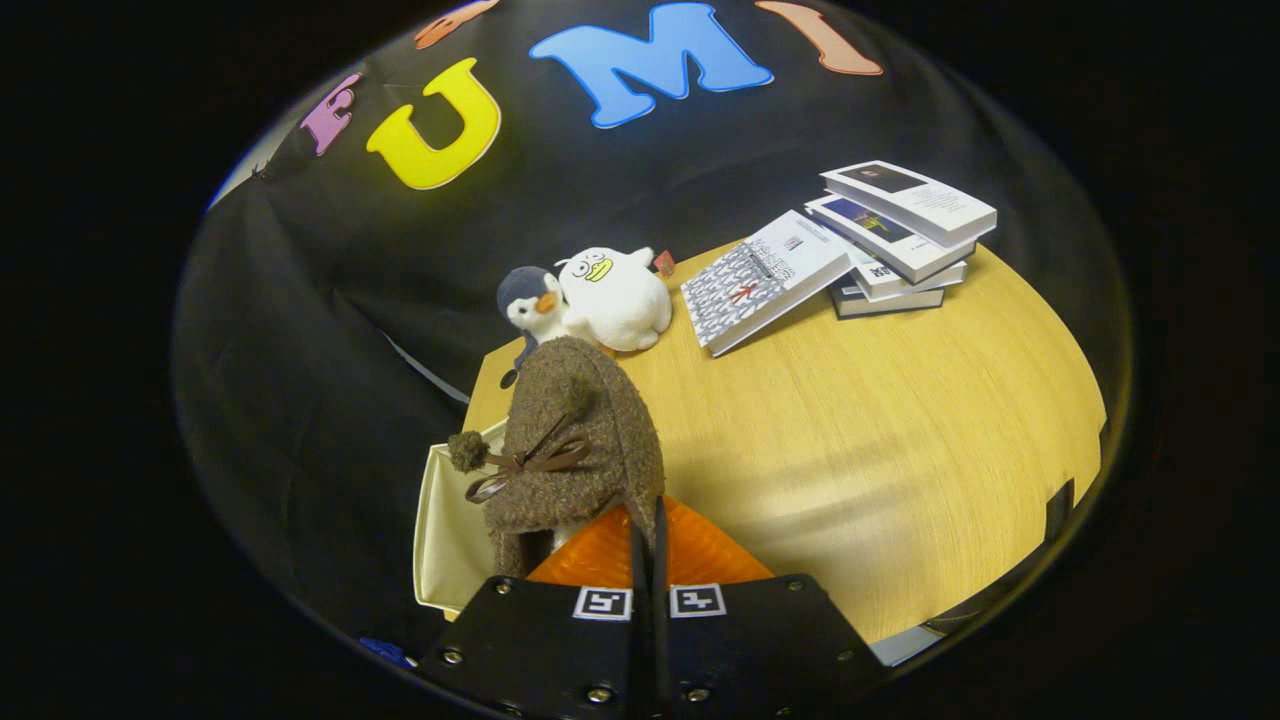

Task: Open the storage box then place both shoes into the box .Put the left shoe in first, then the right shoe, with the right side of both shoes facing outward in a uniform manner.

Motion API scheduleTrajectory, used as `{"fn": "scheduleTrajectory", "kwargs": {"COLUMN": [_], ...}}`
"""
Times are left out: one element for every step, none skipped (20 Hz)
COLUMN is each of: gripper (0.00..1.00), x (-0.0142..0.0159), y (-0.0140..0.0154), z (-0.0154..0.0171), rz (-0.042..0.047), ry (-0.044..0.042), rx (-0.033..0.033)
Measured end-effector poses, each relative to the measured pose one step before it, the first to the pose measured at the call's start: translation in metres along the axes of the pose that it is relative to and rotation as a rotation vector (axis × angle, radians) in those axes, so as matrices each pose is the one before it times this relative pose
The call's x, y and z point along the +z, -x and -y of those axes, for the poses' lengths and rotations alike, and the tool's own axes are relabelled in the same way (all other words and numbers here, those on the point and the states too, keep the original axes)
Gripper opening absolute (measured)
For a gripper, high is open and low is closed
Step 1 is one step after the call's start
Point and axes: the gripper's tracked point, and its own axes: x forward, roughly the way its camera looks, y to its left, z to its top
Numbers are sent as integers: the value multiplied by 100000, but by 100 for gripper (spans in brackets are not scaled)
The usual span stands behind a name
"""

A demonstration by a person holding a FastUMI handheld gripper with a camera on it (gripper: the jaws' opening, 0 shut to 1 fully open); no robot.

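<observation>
A brown fuzzy shoe (585, 420) with a brown ribbon bow and a pom-pom hangs just ahead of my fingers, toe pointing up and away. My gripper (648, 545) is shut on the shoe's rear edge, its fingers almost touching. Below and to the left of the shoe is the cream storage box (443, 535), by the left end of the wooden table (850, 450); the shoe hides most of its inside. I cannot tell whether this is the left or the right shoe.
Beyond the shoe, a plush penguin (528, 298) and a white plush duck (617, 297) sit at the table's far edge. A stack of books (895, 240) with one book leaning on it lies at the far right.
</observation>
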Motion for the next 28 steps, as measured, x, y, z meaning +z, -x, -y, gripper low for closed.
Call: {"fn": "scheduleTrajectory", "kwargs": {"gripper": [0,0,0,0,0,0,0,0,0,0,0,0,0,0,0,0,0,1,1,8,15,41,60,80,99,98,98,98], "x": [8,70,59,-254,-326,-400,-367,-586,-519,-774,-704,-681,-509,-471,-305,-480,-454,-397,-53,316,281,757,738,657,734,738,616,765], "y": [-331,-284,-290,-442,-521,-584,-617,-636,-564,-618,-603,-526,-497,-426,-271,-244,-159,4,-22,134,498,574,693,783,1039,890,904,974], "z": [-1346,-1288,-1384,-1349,-1299,-924,-826,-898,-676,-665,-620,-540,-167,68,192,107,224,341,107,-152,-451,-89,403,373,356,436,327,480], "rz": [-85,304,211,-137,-502,-617,-311,-274,-412,-941,-1158,-1257,-971,-445,-140,-294,-529,-203,580,1404,1897,2724,2484,2804,2566,2676,2876,2799], "ry": [-97,-356,-642,-548,-199,-114,115,306,920,1075,705,1273,925,534,575,576,-188,231,363,894,305,1719,3290,4660,3239,3081,2578,2539], "rx": [1572,1613,1581,1534,1469,804,440,154,133,126,120,57,-745,-1309,-1452,-837,-1159,-1099,-145,1273,1882,1178,-1240,-1124,-739,-730,-195,-346]}}
